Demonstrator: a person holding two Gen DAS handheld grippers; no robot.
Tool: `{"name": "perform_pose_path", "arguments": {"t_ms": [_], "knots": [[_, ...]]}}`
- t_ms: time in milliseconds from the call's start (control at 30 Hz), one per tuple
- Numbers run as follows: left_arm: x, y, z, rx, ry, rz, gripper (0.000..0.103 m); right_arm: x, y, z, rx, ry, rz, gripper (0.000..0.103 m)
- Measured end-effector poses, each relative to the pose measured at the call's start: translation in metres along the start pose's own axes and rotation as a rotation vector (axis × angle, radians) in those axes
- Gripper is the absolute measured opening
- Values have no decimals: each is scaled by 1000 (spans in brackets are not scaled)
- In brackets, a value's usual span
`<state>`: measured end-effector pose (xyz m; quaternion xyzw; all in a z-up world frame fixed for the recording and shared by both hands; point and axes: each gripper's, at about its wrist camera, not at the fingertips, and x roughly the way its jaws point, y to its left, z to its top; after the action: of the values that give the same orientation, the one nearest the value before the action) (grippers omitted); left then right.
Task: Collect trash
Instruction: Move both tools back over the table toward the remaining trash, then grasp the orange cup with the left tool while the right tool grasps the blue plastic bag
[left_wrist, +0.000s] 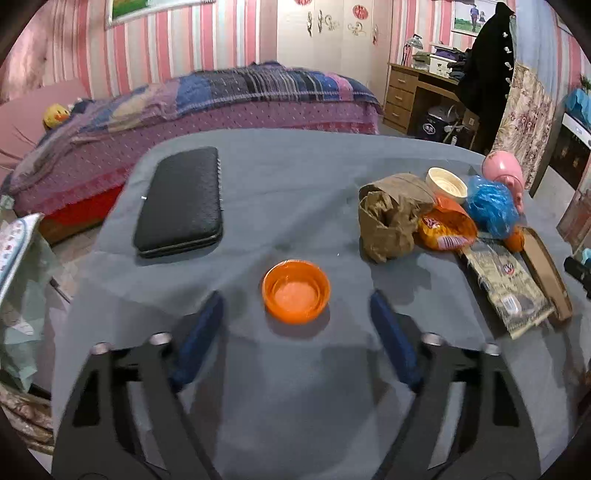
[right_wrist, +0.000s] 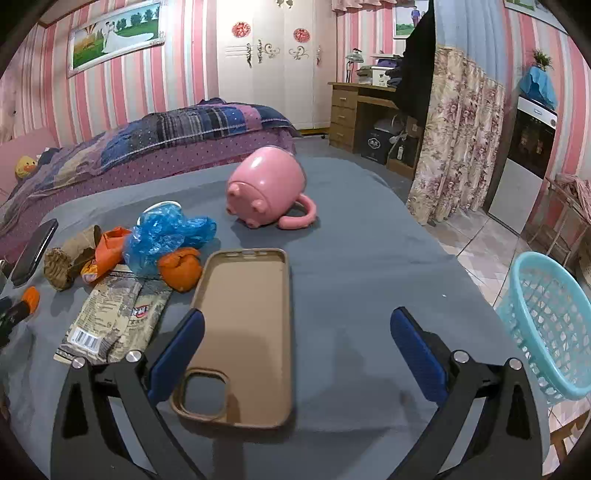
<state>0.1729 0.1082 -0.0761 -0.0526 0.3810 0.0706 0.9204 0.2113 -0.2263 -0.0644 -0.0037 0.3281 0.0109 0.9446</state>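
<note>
An orange plastic lid (left_wrist: 296, 291) lies on the grey-covered table (left_wrist: 288, 177), just ahead of my open, empty left gripper (left_wrist: 297, 306). To its right is a trash pile: crumpled brown paper bag (left_wrist: 391, 218), orange snack wrapper (left_wrist: 445, 229), blue plastic bag (left_wrist: 489, 206), flat printed wrapper (left_wrist: 506, 284). In the right wrist view the blue bag (right_wrist: 166, 232), an orange crumpled ball (right_wrist: 181, 267), the orange wrapper (right_wrist: 109, 251), the brown bag (right_wrist: 68, 258) and the printed wrapper (right_wrist: 114, 314) lie left of my open, empty right gripper (right_wrist: 295, 332).
A tan phone case (right_wrist: 243, 332) lies between the right fingers. A pink pig mug (right_wrist: 269, 188) lies tipped behind it. A black wallet (left_wrist: 181, 201) and a white bowl (left_wrist: 447, 184) sit on the table. A light blue basket (right_wrist: 550, 325) stands off the table's right edge.
</note>
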Motion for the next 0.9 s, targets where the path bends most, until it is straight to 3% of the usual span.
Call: {"name": "perform_pose_path", "arguments": {"t_ms": [133, 267, 400, 667, 767, 800, 900], "knots": [[16, -1, 3, -5, 46, -27, 52, 3, 13, 2, -33, -7, 14, 98], [19, -1, 4, -6, 42, -45, 39, 11, 24, 8, -42, 9, 45, 98], [16, 5, 4, -32, 18, -60, 39, 17, 42, 16, -69, 9, 80, 98], [2, 8, 16, 20, -63, 51, 39, 40, 86, 47, -155, 13, 145, 96], [2, 10, 23, 26, -73, 65, 39, 53, 99, 55, -170, 48, 166, 86], [2, 12, 24, 19, -77, 65, 39, 61, 103, 57, -174, 75, 179, 78], [4, 17, 27, -1, -72, 59, 39, 75, 110, 58, -190, 120, 217, 41]]}}
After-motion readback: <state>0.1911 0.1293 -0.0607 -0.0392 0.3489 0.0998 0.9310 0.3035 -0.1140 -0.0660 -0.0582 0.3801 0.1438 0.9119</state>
